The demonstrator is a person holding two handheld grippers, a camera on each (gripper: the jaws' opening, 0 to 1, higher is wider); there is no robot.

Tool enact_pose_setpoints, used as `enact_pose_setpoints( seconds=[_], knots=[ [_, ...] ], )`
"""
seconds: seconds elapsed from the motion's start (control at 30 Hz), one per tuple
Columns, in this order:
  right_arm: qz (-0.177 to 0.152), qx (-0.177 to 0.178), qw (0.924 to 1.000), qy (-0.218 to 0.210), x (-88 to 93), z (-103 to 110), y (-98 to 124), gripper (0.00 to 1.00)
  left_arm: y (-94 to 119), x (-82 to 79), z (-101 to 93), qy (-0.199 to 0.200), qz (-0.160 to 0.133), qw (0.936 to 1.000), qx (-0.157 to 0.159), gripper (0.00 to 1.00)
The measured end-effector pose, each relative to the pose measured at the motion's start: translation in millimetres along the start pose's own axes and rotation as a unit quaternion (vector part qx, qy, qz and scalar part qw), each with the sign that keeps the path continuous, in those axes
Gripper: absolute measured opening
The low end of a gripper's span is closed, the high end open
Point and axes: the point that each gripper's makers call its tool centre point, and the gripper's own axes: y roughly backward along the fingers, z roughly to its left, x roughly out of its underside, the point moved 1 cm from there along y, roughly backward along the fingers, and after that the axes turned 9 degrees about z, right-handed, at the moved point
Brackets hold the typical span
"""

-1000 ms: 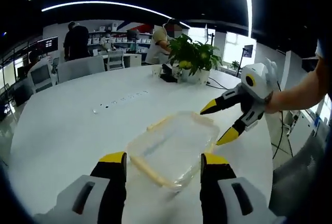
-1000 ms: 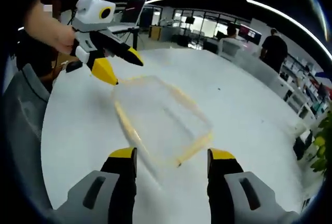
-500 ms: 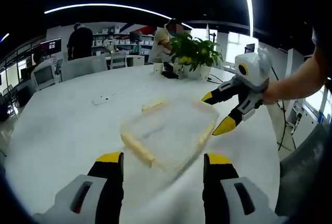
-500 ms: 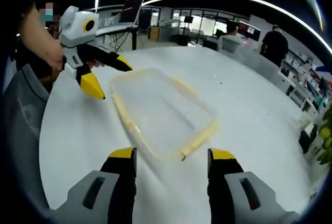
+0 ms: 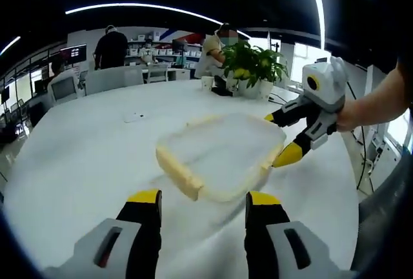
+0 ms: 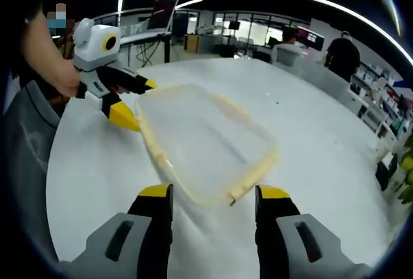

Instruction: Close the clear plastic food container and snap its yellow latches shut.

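A large round white bench (image 5: 77,156) is seen carrying everything. Near its middle a clear plastic food container (image 5: 222,153) is set, lid on, with yellow latches (image 5: 177,170) along its edges. In the right gripper view the same container (image 6: 203,143) lies just ahead of the right tongs (image 6: 213,195), whose jaws are spread wide with nothing between them. The left tongs (image 5: 202,198) are likewise held wide and bare, just short of the container's near edge. In the left gripper view the right tongs (image 5: 284,138) are seen parted at the container's far corner; whether the lower tip touches it cannot be told. A potted plant (image 5: 251,72) stands at the bench's far side.
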Motion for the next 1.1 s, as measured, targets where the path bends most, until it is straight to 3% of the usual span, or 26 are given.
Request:
enact_pose_setpoints(
  seconds=[0.13, 0.57, 1.1],
  knots=[
    [-0.003, -0.003, 1.0, -0.003, 0.3, 0, -2, 0.44, -1, 1.7, -4.8, -0.013, 0.003, 0.9999, 0.01, 0.33],
    [0.001, 0.003, 1.0, 0.004, -5.5, 4, -6, 0.4, 3, 4.3, 5.3, -0.019, 0.009, 0.9998, 0.004, 0.31],
    [-0.012, -0.004, 0.9999, 0.008, -40.8, 32, -36, 0.39, 32, 24.0, 45.6, -0.017, 0.012, 0.9996, -0.019, 0.31]
  ],
)
